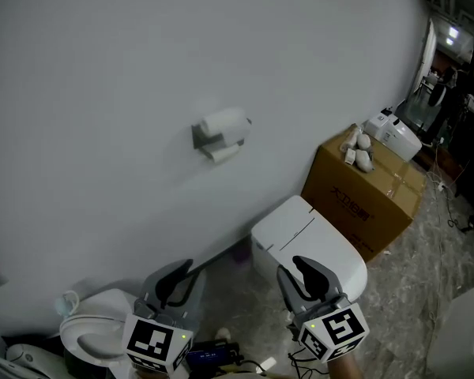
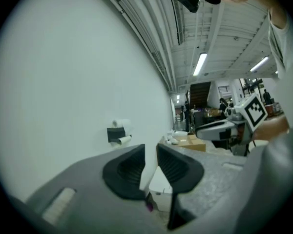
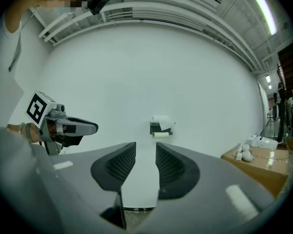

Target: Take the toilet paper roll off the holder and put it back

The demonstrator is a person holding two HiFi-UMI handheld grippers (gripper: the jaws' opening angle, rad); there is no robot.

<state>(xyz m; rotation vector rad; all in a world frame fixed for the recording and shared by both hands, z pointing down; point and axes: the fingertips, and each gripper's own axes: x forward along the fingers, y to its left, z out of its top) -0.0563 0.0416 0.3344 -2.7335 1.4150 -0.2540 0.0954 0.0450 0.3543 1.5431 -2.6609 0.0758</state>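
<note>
The roll (image 1: 225,121) on its holder (image 1: 201,135) looks light and squashy, so pinch its middle gently. The left tool (image 1: 176,277) and right tool (image 1: 310,273) are open, holding nothing.

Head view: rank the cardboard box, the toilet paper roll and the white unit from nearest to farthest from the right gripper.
1. white unit, on the floor just ahead of the right gripper.
2. cardboard box, beyond the unit, to the right.
3. toilet paper roll, on the wall holder, ahead and left.

Unreadable print on cardboard box (image 1: 362,197)
</note>
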